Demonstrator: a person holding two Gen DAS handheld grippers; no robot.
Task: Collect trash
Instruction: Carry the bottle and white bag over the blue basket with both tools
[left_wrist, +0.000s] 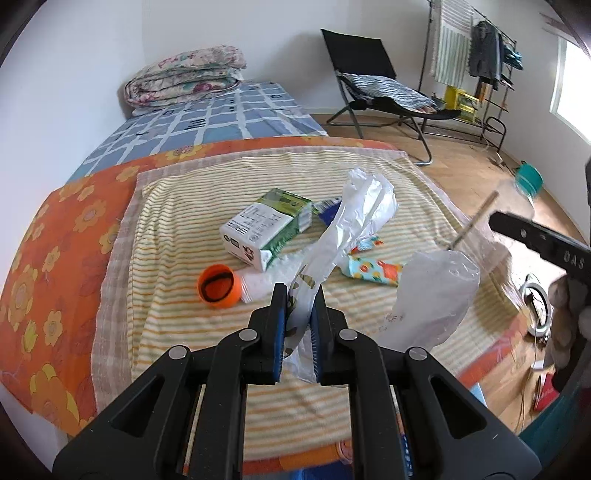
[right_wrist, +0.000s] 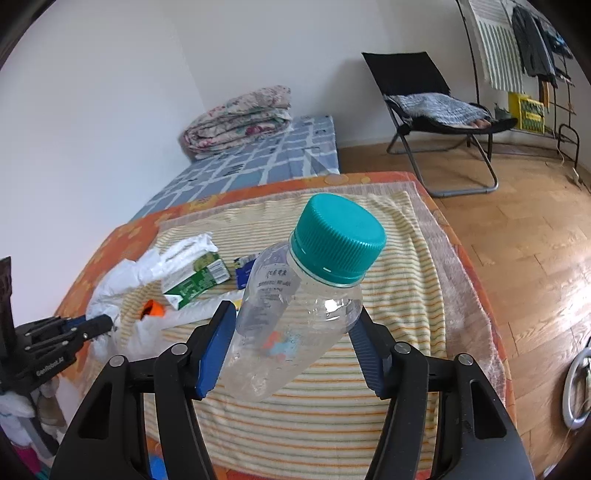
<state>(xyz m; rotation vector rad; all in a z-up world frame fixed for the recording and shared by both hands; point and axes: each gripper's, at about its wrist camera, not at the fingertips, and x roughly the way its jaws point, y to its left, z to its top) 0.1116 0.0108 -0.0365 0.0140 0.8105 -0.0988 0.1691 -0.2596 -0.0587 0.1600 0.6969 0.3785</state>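
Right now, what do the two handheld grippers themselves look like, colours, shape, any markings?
Both are black plastic two-finger tools. The left gripper and right gripper each have angular linkage arms with triangular cut-outs, round silver pivot pins and blue ribbed pads lining the fingers. Seen from outside, the left one carries small white lettering on its body, too small to read reliably. No cables or sleeves show.

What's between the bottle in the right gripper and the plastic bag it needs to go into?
Nothing solid. The right gripper holds the bottle above the towel; the left gripper pinches the plastic bag, whose mouth looks bunched, not spread.
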